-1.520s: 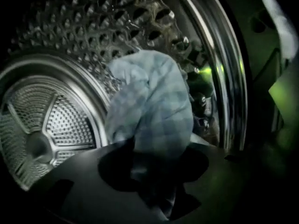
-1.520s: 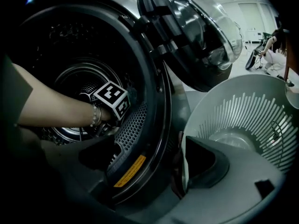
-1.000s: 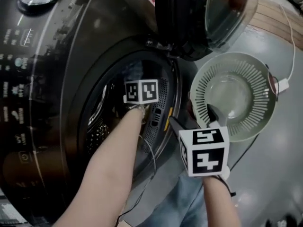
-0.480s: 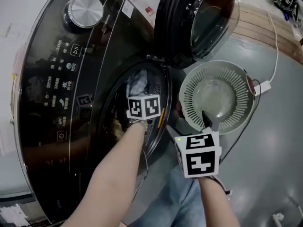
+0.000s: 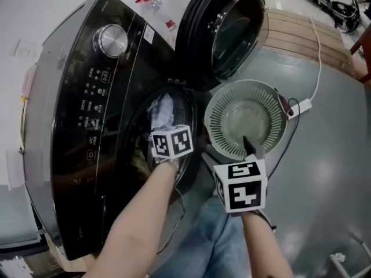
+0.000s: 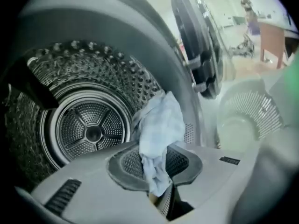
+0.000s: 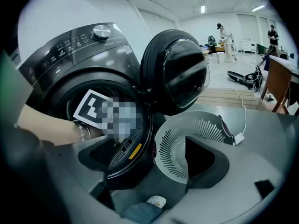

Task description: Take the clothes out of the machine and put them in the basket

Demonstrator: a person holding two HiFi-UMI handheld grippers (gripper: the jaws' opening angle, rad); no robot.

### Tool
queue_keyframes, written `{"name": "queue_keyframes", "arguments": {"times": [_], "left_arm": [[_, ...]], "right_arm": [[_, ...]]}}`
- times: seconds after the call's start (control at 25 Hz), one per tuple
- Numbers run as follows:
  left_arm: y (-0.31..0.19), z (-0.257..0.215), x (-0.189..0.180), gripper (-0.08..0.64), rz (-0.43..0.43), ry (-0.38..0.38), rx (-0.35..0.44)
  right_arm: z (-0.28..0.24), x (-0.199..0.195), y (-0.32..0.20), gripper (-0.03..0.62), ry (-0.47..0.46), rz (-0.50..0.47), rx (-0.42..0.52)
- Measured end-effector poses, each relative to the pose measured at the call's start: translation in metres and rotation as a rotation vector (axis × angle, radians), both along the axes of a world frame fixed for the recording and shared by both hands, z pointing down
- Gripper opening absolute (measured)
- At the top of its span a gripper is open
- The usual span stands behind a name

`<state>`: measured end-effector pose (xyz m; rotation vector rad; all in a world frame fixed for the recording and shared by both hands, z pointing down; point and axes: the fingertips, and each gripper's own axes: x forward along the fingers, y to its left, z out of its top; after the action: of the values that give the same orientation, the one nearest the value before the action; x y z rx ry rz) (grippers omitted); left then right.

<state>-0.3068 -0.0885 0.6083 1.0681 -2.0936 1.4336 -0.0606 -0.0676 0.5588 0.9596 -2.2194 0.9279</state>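
Black and glossy, the washer (image 5: pixel 81 97) fills the left side, its round door (image 5: pixel 229 33) swung wide and standing clear of the opening, so the mouth is unblocked. A pale green basket (image 5: pixel 217 123) sits on the floor (image 5: pixel 330 167) just beside the washer's front, under the door's edge, round with a slotted wall and nothing in it. Bare grey floor lies open to its right, and a white cable (image 5: pixel 317 62) trails past its far rim. The left gripper (image 6: pixel 156 181) is at the mouth of the machine; its jaws have just been closing and now pinch the cloth (image 6: pixel 159 125), which stands up crumpled ahead of them at the lip of the opening. It is thin, soft fabric, light blue-white with a faint check. Behind it the steel drum (image 6: pixel 88 129) shows its perforated wall and ribbed back. The right gripper (image 7: pixel 154 162) hangs above the floor between washer and basket, jaws wide apart with nothing between them, the basket just beyond its tips.
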Motion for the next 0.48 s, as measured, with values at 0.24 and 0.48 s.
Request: {"name": "queue_keyframes", "arguments": {"times": [0.24,0.48], "left_arm": [[0.003,-0.038,0.036,0.069,0.119,0.009,0.077],[0.007,-0.062,0.059,0.067,0.175,0.026,0.119]], "right_arm": [[-0.022,0.013,0.006,0.474,-0.026,0.004,0.001],[-0.03,0.023,0.009,0.474,-0.019,-0.01,0.007]]}}
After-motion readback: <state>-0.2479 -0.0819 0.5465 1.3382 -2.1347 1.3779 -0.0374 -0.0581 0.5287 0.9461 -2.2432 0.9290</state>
